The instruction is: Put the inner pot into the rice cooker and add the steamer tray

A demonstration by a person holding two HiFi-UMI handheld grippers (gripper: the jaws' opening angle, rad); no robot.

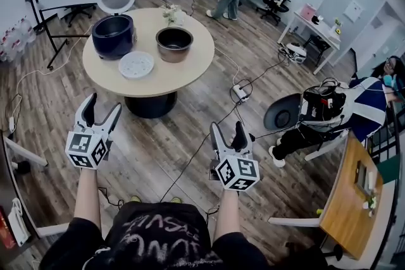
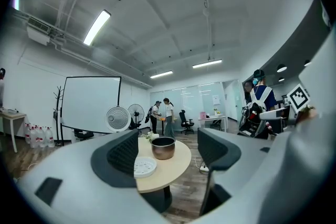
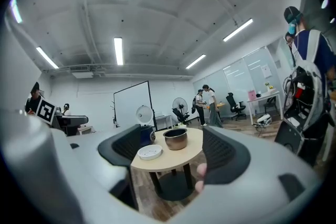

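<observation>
Fingers of left gripper and right gripper spread, empty; floor cable before the table may trip the approach.

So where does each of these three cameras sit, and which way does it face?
Head view: on the person's head, facing steeply down at floor and round table; both forearms, left claw and right claw show.
Left gripper view: rides the left claw, facing level at the table between its open jaws.
Right gripper view: rides the right claw, same aim, jaws open; a fingertip shows.
Shared: all three show the inner pot and steamer tray.
</observation>
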